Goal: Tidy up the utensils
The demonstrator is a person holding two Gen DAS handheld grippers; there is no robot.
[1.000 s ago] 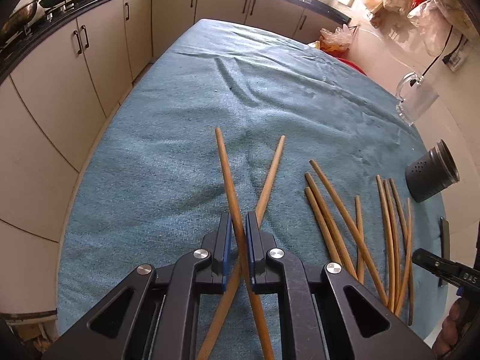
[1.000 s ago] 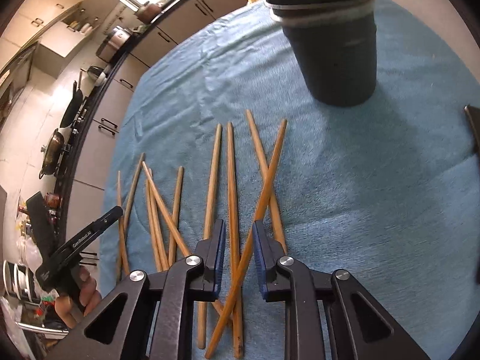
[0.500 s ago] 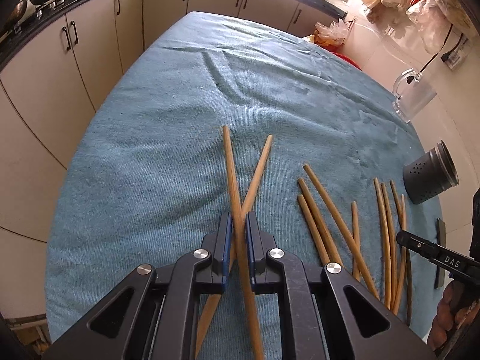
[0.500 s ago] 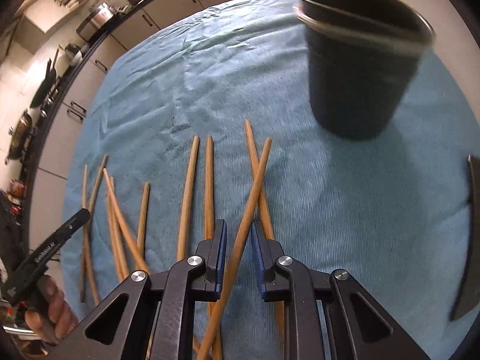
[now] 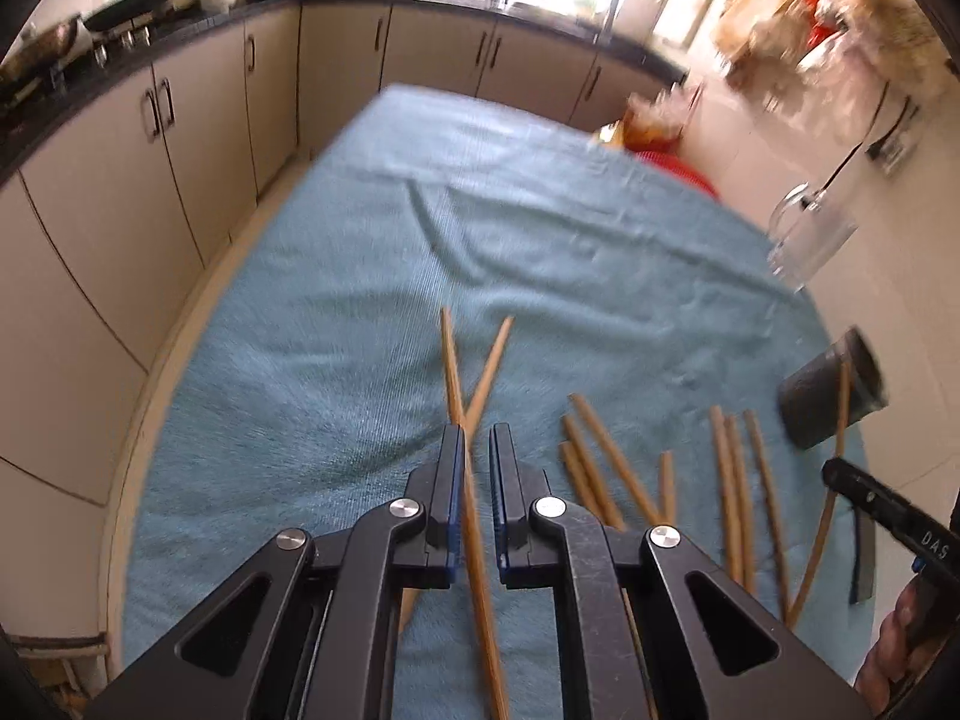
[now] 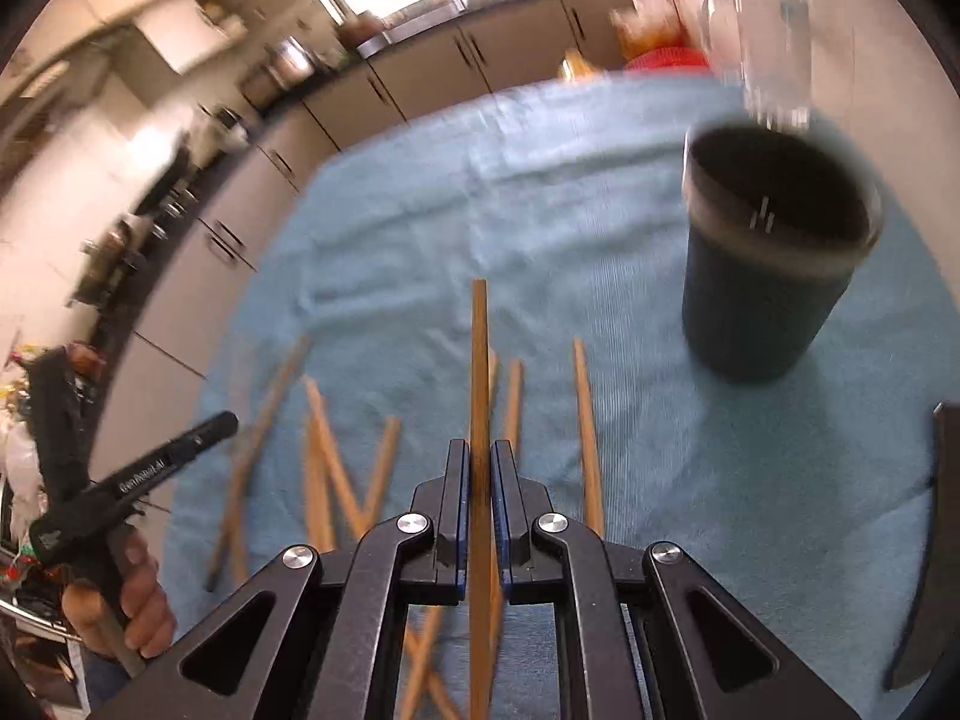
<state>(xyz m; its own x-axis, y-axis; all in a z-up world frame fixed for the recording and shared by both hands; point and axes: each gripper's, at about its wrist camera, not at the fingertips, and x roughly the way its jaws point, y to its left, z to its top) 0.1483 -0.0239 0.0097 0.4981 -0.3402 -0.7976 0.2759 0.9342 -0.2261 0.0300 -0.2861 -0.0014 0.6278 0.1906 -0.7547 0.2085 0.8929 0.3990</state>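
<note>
My left gripper (image 5: 477, 438) is shut on one wooden chopstick (image 5: 451, 360), which slants out past its fingertips above the blue cloth (image 5: 360, 360). A second chopstick (image 5: 493, 354) lies crossed beneath it on the cloth. My right gripper (image 6: 478, 450) has its jaws closing tight on another chopstick (image 6: 478, 354), which points straight ahead. The dark cylindrical holder (image 6: 774, 276) stands ahead and to the right of it. Several loose chopsticks (image 6: 585, 420) lie on the cloth under and left of the right gripper. The left wrist view shows the right gripper (image 5: 882, 516) near the holder (image 5: 828, 396).
A clear glass mug (image 5: 804, 240) stands beyond the holder. A dark flat object (image 6: 936, 540) lies at the cloth's right edge. Kitchen cabinets (image 5: 150, 180) run along the left, past the table's edge. A hand (image 6: 132, 600) holds the left gripper at the far left.
Both grippers have risen, each lifting a chopstick off the cloth. The right gripper's chopstick turned from slanted to straight along its fingers, and its jaws narrowed onto it.
</note>
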